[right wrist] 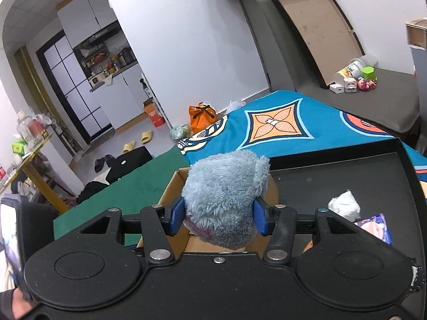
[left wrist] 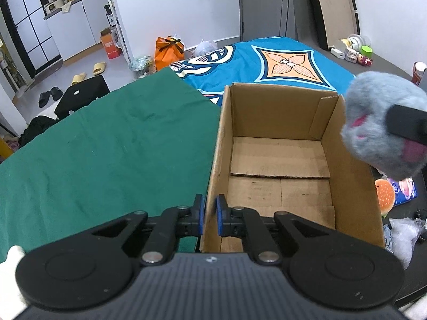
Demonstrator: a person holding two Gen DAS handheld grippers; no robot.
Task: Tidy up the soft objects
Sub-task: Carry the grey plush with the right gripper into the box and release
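Observation:
An open cardboard box [left wrist: 280,160] stands on the bed, nothing inside it. My left gripper [left wrist: 210,214] is shut on the box's near left wall, one blue pad on each side of it. A fluffy grey-blue plush toy [right wrist: 226,200] with pink marks is squeezed between the blue pads of my right gripper [right wrist: 219,217]. In the left wrist view the same plush toy [left wrist: 381,122] hangs above the box's right wall, a black finger across it. In the right wrist view only the box's rim [right wrist: 170,189] shows beneath the toy.
A green cloth [left wrist: 101,144] lies left of the box, a blue patterned blanket [left wrist: 267,64] behind it. Right of the box sit a burger plush [left wrist: 384,197], a wrapped pack [left wrist: 405,190], crumpled white stuff [right wrist: 344,205] and a black tray [right wrist: 347,176].

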